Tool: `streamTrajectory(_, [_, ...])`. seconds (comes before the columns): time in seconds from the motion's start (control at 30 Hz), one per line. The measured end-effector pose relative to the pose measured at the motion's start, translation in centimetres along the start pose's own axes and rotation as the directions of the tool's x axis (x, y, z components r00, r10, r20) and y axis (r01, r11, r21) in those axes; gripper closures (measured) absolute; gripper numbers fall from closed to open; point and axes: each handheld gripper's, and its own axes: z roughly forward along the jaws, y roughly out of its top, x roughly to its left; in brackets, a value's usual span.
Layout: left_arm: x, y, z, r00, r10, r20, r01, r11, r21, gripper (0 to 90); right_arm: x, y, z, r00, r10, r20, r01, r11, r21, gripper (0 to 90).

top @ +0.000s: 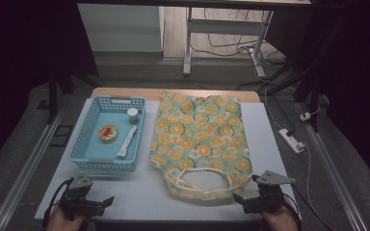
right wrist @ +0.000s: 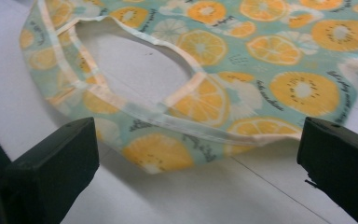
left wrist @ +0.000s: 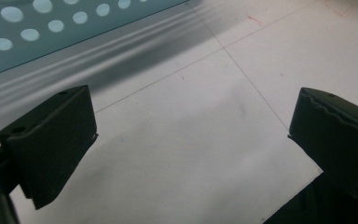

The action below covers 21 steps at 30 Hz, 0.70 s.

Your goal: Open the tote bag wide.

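a fruit-print cloth bag (top: 200,144) lies flat on the white table (top: 139,192), filling the centre right of the high view with its looped handle towards the bottom. at lower right, the right gripper (top: 238,201) sits just beside the bag's handle end, jaws spread wide with nothing between them. at lower left, the left gripper (top: 109,201) rests over bare table below a blue basket (top: 89,122), its jaws also wide apart and empty.
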Motion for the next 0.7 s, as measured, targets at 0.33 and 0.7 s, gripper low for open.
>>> streamTrajectory(0.33, [0.1,0.0,0.0,1.0,-0.001,0.008,0.001,1.0,0.002,0.9,1.3,1.2,0.4,0.998,-0.051,-0.038,0.051,0.999,0.002,0.0])
streamTrajectory(0.7, [0.1,0.0,0.0,1.0,-0.002,0.007,0.002,1.0,0.005,0.9,2.6,2.1,1.4,0.9948,-0.064,-0.079,0.068,0.997,0.04,0.0])
